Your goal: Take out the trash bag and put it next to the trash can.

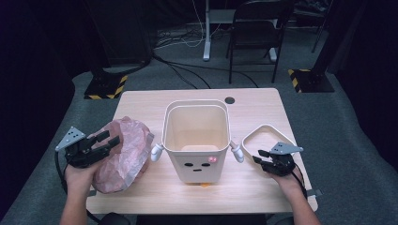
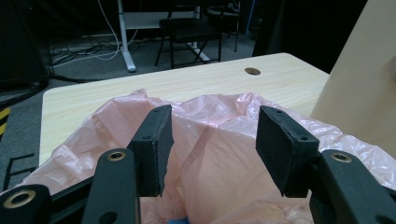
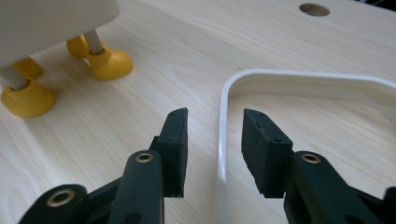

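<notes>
Right gripper (image 3: 215, 140): we see its jaws apart, astride the white ring's (image 1: 256, 132) rim near the table's (image 1: 141, 101) right edge. Closing off-centre, we judge, could skid the ring; the left gripper (image 2: 212, 140), open over the pink bag (image 1: 124, 152), may grab loose film only.

Light wooden table (image 1: 141, 101), pink bag (image 1: 124, 154), cream bin (image 1: 197, 140), white frame (image 1: 263, 133)

Bin (image 1: 196, 136): cream, with black eyes, pink cheek, yellow feet (image 3: 108, 63). Bag (image 1: 123, 152) at its 9 o'clock: translucent pink. Ring frame (image 1: 263, 133) at 3 o'clock: white. Table (image 1: 141, 101): pale wood grain.
</notes>
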Demonstrator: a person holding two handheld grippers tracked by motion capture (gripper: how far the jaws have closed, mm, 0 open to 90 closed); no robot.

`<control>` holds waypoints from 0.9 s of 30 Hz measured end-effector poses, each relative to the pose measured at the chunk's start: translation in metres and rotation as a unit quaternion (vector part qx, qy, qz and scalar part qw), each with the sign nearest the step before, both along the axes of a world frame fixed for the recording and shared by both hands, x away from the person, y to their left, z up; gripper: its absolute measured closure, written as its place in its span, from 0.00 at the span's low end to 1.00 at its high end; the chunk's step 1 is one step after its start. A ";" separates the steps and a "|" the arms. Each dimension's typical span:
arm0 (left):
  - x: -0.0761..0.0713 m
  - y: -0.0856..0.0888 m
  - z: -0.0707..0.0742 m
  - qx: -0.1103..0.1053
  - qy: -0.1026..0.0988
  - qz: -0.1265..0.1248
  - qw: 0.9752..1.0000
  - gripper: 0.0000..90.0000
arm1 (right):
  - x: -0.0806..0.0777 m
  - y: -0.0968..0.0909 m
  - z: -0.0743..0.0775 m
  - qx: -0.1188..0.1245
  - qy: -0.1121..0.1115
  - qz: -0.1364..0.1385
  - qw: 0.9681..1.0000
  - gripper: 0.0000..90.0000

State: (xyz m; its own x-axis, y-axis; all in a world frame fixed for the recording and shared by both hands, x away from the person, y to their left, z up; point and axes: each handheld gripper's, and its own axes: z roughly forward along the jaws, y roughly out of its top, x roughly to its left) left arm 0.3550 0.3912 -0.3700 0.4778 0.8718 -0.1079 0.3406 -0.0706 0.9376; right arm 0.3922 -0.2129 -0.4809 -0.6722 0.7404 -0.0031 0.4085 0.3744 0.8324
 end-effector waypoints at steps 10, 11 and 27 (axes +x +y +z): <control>0.006 -0.003 -0.003 -0.004 -0.011 -0.004 1.000 0.51 | 0.002 0.002 -0.009 -0.021 0.010 -0.004 1.000 0.71; 0.006 -0.003 -0.004 -0.004 -0.013 -0.003 1.000 0.51 | 0.003 0.001 -0.010 -0.020 0.012 -0.006 1.000 0.71; 0.001 -0.004 -0.007 -0.012 -0.025 -0.007 1.000 0.51 | 0.011 0.013 -0.021 -0.047 0.034 -0.002 0.998 0.78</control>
State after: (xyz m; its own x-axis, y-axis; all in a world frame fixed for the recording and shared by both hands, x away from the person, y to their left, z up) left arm 0.3557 0.3876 -0.3769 0.4945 0.8629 -0.1046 0.2921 -0.0517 0.9550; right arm 0.4036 -0.2000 -0.5016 -0.6704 0.7415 -0.0277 0.4641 0.4481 0.7640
